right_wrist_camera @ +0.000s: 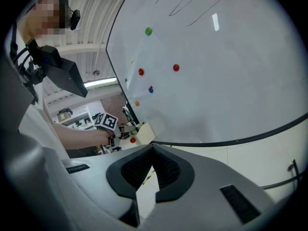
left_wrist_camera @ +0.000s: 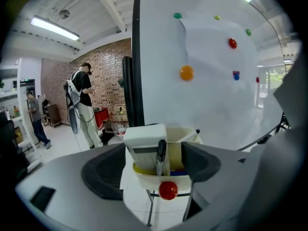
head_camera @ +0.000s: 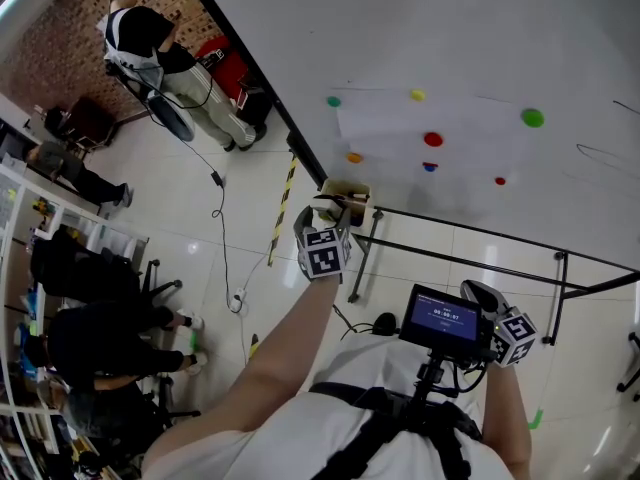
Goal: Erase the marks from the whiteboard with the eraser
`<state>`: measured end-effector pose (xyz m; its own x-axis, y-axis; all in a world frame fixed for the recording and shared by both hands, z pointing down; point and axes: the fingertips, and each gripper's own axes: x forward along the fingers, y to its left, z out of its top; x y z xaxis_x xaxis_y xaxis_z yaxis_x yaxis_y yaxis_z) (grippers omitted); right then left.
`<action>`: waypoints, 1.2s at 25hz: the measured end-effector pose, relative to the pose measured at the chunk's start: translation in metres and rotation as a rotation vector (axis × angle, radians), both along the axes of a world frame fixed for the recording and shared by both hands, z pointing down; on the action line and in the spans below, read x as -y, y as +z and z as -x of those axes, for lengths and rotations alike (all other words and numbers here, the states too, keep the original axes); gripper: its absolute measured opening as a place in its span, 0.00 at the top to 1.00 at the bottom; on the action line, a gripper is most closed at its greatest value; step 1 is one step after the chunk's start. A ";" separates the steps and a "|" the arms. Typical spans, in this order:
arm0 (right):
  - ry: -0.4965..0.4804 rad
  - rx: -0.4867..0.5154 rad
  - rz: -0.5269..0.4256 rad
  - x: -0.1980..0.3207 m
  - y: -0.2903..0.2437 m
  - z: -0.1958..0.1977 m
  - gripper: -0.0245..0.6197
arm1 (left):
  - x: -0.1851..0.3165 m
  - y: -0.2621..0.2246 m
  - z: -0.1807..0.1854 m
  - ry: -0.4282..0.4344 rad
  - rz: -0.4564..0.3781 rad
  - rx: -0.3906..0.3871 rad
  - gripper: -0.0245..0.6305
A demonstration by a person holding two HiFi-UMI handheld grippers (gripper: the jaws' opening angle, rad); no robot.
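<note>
— Where's the eraser point(left_wrist_camera: 144, 141)?
— Twelve o'clock, dead ahead of my left gripper point(left_wrist_camera: 154, 163). It stands on end in the tray point(left_wrist_camera: 144, 179) at the whiteboard point(left_wrist_camera: 211, 95) corner, between wide-open jaws, pads not pressing.
— And the right gripper point(right_wrist_camera: 151, 150)?
— Jaws together, empty, off at four o'clock. Left's nearer, so I'd close that one.

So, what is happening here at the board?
A person stands before the whiteboard with a gripper in each hand. The left gripper is at the small holder by the board's lower corner, jaws open and aimed at the eraser that stands in it beside a black marker; nothing is gripped yet. The right gripper is shut and empty. Thin pen lines are on the board.
</note>
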<state>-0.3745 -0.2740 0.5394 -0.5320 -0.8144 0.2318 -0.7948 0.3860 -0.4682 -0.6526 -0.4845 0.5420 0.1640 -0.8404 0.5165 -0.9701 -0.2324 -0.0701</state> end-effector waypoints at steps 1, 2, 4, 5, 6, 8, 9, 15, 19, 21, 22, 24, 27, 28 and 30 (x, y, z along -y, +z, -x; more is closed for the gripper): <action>0.002 0.001 0.001 0.000 0.000 -0.001 0.93 | 0.002 0.001 -0.001 0.000 -0.002 0.009 0.37; 0.004 0.001 0.003 0.000 0.000 -0.001 0.93 | 0.003 0.002 -0.001 -0.002 0.001 0.016 0.37; 0.009 0.001 0.003 0.000 -0.001 -0.003 0.93 | 0.003 0.003 -0.002 -0.003 0.009 0.021 0.38; 0.012 0.001 0.002 0.000 -0.001 -0.003 0.93 | 0.001 0.003 -0.001 -0.002 0.009 0.019 0.38; 0.014 0.002 0.002 0.000 -0.002 -0.004 0.93 | -0.001 0.002 0.000 -0.002 0.002 0.014 0.38; 0.017 0.004 0.003 0.001 -0.003 -0.004 0.93 | -0.004 -0.001 0.003 0.002 -0.021 -0.012 0.43; 0.018 0.004 0.004 0.001 -0.003 -0.005 0.93 | -0.004 -0.003 0.004 0.008 -0.034 -0.031 0.45; 0.015 0.004 0.017 -0.001 0.001 -0.006 0.93 | -0.001 -0.005 0.006 0.031 -0.079 -0.071 0.49; 0.007 0.003 0.017 0.001 -0.002 -0.004 0.93 | -0.004 -0.002 0.005 0.034 -0.104 -0.073 0.50; 0.001 0.001 0.015 0.002 -0.003 -0.002 0.93 | -0.005 0.000 0.007 0.047 -0.124 -0.078 0.52; -0.001 0.000 0.016 0.003 -0.003 -0.001 0.93 | -0.005 0.000 0.008 0.052 -0.132 -0.082 0.52; 0.000 -0.002 0.020 0.003 -0.003 -0.002 0.93 | -0.004 0.000 0.009 0.053 -0.138 -0.090 0.52; 0.006 -0.005 0.026 0.002 -0.002 -0.004 0.93 | -0.003 -0.001 0.008 0.033 -0.145 -0.110 0.52; 0.007 -0.006 0.027 0.001 -0.002 -0.004 0.93 | -0.004 -0.002 0.008 0.029 -0.151 -0.119 0.53; 0.005 -0.007 0.026 0.001 -0.003 -0.004 0.93 | -0.005 -0.005 0.009 0.026 -0.165 -0.134 0.54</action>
<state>-0.3709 -0.2751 0.5368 -0.5265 -0.8104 0.2569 -0.7999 0.3699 -0.4725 -0.6614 -0.4793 0.5373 0.2446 -0.9063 0.3448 -0.9672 -0.2534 0.0200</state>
